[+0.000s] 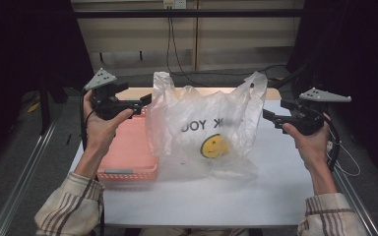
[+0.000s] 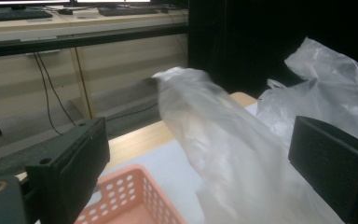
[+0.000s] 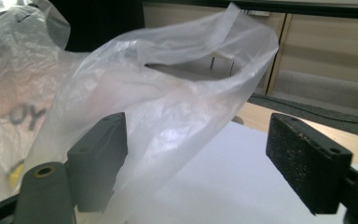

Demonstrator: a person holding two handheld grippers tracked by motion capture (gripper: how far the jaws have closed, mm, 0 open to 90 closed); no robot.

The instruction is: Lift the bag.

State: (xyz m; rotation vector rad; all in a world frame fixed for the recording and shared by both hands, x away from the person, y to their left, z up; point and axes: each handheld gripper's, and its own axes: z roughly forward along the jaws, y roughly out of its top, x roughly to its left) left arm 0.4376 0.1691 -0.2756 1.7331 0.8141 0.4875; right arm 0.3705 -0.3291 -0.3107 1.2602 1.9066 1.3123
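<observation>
Left gripper (image 2: 200,172): jaws spread wide, clamping nothing. One bag handle (image 2: 200,121) runs up between them, rising from the lower right toward the upper middle, blurred; contact with either jaw cannot be told.

Right gripper (image 3: 214,163): jaws likewise wide apart. The other handle loop (image 3: 186,93) hangs in the gap, its film lying against the left-hand jaw in the right gripper view and apart from the other.

Plastic bag (image 1: 206,132): translucent, stands upright mid-bench, long axis roughly vertical, both handles pointing up and spread toward the two grippers (image 1: 145,101) (image 1: 268,115) at either side. Mirrored lettering and a yellow smiley face (image 1: 214,146) show through its wall.

Pink perforated basket (image 1: 128,147) sits on the white bench (image 1: 202,196) just left of the bag, under the left hand (image 1: 101,128). Right hand (image 1: 312,140) holds its gripper beside the bag's right edge.
</observation>
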